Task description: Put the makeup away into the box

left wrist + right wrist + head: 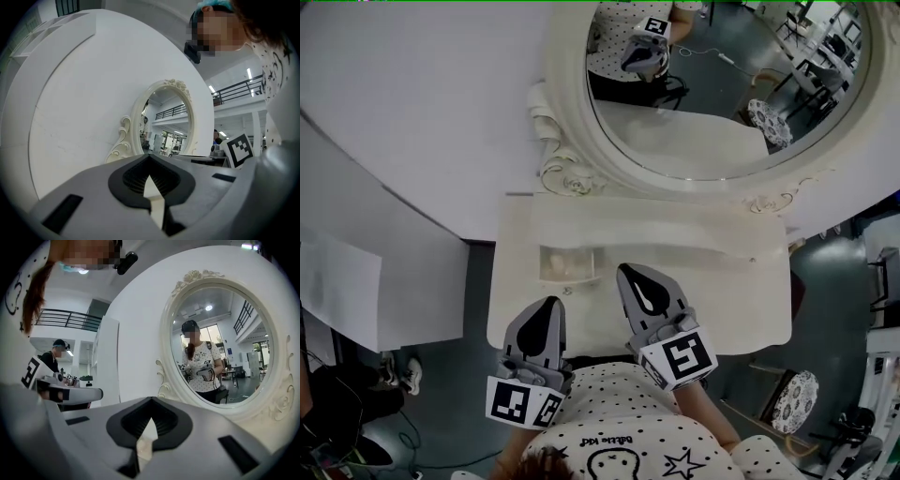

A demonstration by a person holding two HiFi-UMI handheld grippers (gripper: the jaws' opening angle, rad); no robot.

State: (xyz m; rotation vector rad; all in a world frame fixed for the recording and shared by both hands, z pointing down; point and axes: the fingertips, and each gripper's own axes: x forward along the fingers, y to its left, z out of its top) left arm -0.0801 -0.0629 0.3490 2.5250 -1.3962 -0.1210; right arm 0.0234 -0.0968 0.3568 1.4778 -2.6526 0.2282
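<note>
- A white shirt dotted with black filled six o'clock of the head view. It carried a black star outline and a cartoon outline.
- The left gripper had a pale grey shell with a black teardrop patch on top.
- The right gripper matched it in grey and black.
- The left marker cube, at seven o'clock, was white with black square patterns.
- The right marker cube, at five o'clock, bore a similar pattern.
- In the left gripper view the grey fingers framed a black ribbed inset, with dark rectangular slots at eight and four o'clock.
- A small black camera sat on the head at twelve o'clock of the right gripper view.
</note>
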